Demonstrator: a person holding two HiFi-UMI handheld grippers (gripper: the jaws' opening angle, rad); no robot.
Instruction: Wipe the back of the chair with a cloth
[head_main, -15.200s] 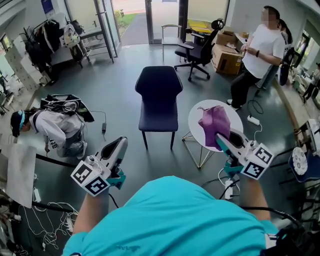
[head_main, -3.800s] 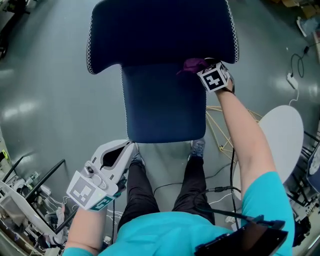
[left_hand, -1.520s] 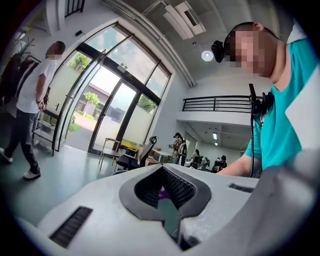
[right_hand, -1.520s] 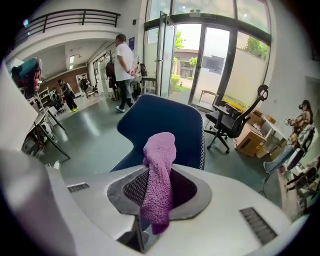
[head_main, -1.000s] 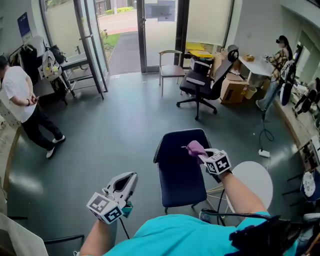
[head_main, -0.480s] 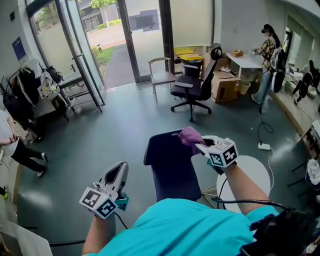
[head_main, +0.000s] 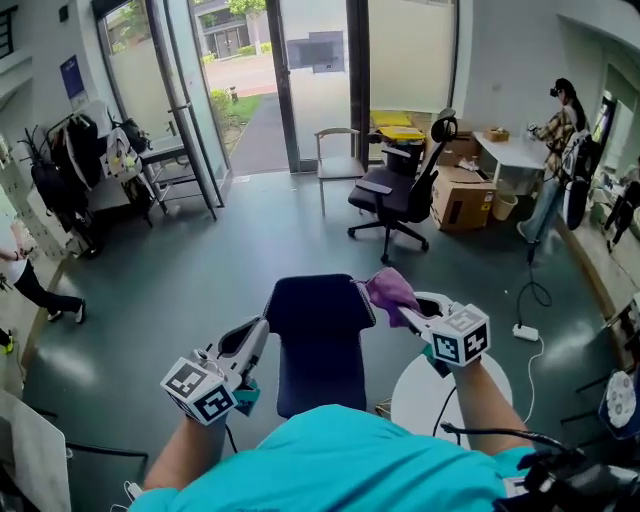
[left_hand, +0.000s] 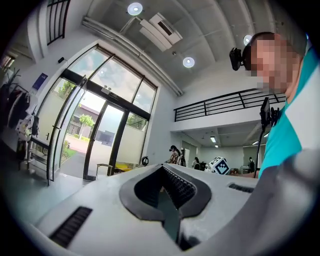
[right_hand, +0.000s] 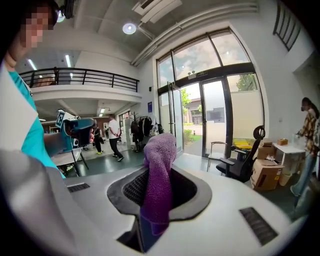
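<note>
Pinches the purple cloth (head_main: 390, 292) in the right gripper (head_main: 412, 314), jaws clenched on it, by the top right corner of the dark blue chair (head_main: 320, 335), contact unclear; holds the left gripper (head_main: 252, 338) beside the chair's left edge, jaws pressed together, empty.

Blue chair (head_main: 318, 330) on grey floor (head_main: 200, 260)

the chair (head_main: 320, 340) stands straight ahead, its back on the far side. the left claw (head_main: 250, 340) hangs just beside the chair's left edge. the right claw (head_main: 412, 315) is at the back's upper right corner, with the cloth (head_main: 390, 290) between its jaws, perhaps touching the back. a round surface (head_main: 410, 395) lies right of the chair, under the right arm. an office chair (head_main: 400, 190) stands well behind.
</note>
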